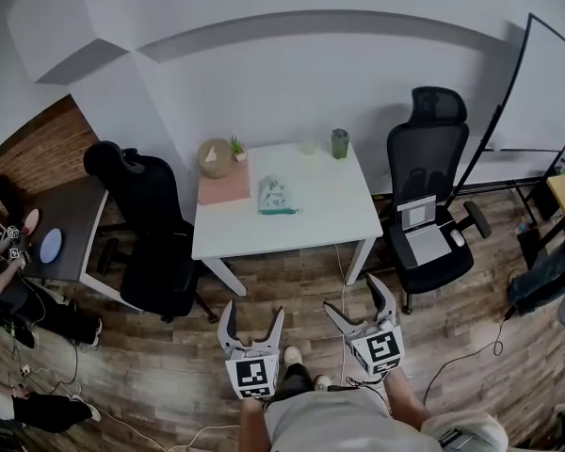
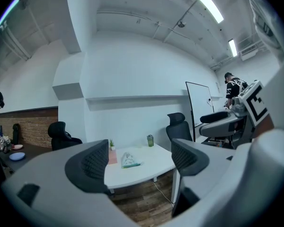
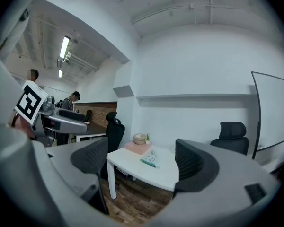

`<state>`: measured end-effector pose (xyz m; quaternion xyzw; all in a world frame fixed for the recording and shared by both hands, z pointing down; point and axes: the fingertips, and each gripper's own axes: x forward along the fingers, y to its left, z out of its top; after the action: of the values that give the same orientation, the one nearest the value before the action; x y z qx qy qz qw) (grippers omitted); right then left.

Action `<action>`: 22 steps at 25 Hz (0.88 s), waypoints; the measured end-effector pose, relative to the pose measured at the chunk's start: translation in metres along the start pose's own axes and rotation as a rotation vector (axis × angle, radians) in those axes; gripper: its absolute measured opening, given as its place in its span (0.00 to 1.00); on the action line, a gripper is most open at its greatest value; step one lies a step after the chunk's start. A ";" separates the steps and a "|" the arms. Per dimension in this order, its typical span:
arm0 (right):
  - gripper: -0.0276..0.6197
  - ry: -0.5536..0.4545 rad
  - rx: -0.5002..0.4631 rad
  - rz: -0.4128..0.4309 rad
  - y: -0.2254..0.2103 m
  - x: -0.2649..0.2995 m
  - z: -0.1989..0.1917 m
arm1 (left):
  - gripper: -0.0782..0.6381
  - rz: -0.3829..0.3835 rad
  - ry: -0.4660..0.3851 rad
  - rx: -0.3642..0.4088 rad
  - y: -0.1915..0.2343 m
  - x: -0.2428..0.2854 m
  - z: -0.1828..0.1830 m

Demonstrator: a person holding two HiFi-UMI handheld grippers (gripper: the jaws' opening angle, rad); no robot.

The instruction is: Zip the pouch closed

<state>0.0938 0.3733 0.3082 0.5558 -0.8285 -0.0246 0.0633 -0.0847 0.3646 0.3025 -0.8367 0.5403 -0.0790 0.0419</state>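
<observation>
Pouch (image 1: 277, 196) far beyond level grippers (image 1: 253, 311) (image 1: 354, 295)

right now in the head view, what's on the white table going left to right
round tan bowl → small plant → pouch → green cup

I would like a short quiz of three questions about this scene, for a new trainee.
1. True or false: the pouch lies on the white table, and neither the left tool nor the right tool touches it.
2. What stands near the table's far edge? A) a green cup B) a red bottle C) a kettle
3. Fill in: the jaws of both tools stand ____ and hold nothing.
Key: 1 true; 2 A; 3 open.
</observation>
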 end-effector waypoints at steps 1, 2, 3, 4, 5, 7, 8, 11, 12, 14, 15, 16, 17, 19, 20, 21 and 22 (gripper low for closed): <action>0.72 0.005 -0.001 -0.003 -0.002 0.006 -0.001 | 0.67 -0.004 0.000 0.001 0.003 0.006 -0.001; 0.72 0.011 -0.001 -0.007 -0.004 0.012 -0.003 | 0.67 -0.010 0.001 0.001 0.006 0.012 -0.002; 0.72 0.019 0.000 -0.012 -0.006 0.019 -0.005 | 0.67 -0.016 0.003 0.000 0.009 0.019 -0.003; 0.72 0.026 0.000 -0.018 -0.007 0.026 -0.006 | 0.67 -0.021 0.004 -0.003 0.013 0.026 -0.005; 0.72 0.031 -0.002 -0.022 -0.008 0.032 -0.007 | 0.67 -0.026 0.003 -0.005 0.018 0.032 -0.006; 0.72 0.038 -0.009 -0.030 -0.010 0.046 -0.006 | 0.67 -0.034 0.000 -0.008 0.027 0.044 -0.007; 0.72 0.042 -0.010 -0.036 -0.011 0.053 -0.006 | 0.67 -0.040 0.000 -0.009 0.031 0.051 -0.008; 0.72 0.056 -0.011 -0.051 -0.011 0.073 -0.007 | 0.67 -0.065 0.000 -0.011 0.044 0.069 -0.010; 0.72 0.060 -0.011 -0.056 -0.011 0.080 -0.007 | 0.67 -0.073 0.000 -0.011 0.049 0.074 -0.011; 0.72 0.067 -0.010 -0.066 -0.011 0.093 -0.007 | 0.67 -0.087 0.000 -0.008 0.058 0.086 -0.011; 0.72 0.072 -0.009 -0.072 -0.012 0.099 -0.008 | 0.67 -0.094 0.000 -0.006 0.062 0.091 -0.011; 0.72 0.076 -0.009 -0.078 -0.012 0.105 -0.008 | 0.67 -0.100 0.000 -0.005 0.067 0.097 -0.011; 0.72 0.079 -0.010 -0.083 -0.013 0.111 -0.008 | 0.67 -0.106 -0.002 -0.005 0.071 0.102 -0.011; 0.72 0.084 -0.012 -0.093 -0.013 0.122 -0.009 | 0.67 -0.117 -0.004 -0.005 0.080 0.112 -0.012; 0.72 0.086 -0.013 -0.098 -0.013 0.127 -0.009 | 0.67 -0.122 -0.004 -0.006 0.084 0.116 -0.014; 0.72 0.088 -0.015 -0.102 -0.012 0.132 -0.010 | 0.67 -0.127 -0.004 -0.007 0.087 0.120 -0.015; 0.72 0.090 -0.016 -0.106 -0.012 0.137 -0.010 | 0.67 -0.131 -0.004 -0.008 0.091 0.123 -0.017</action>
<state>0.0545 0.2421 0.3277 0.5989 -0.7940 -0.0092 0.1036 -0.1196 0.2149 0.3158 -0.8707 0.4845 -0.0778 0.0342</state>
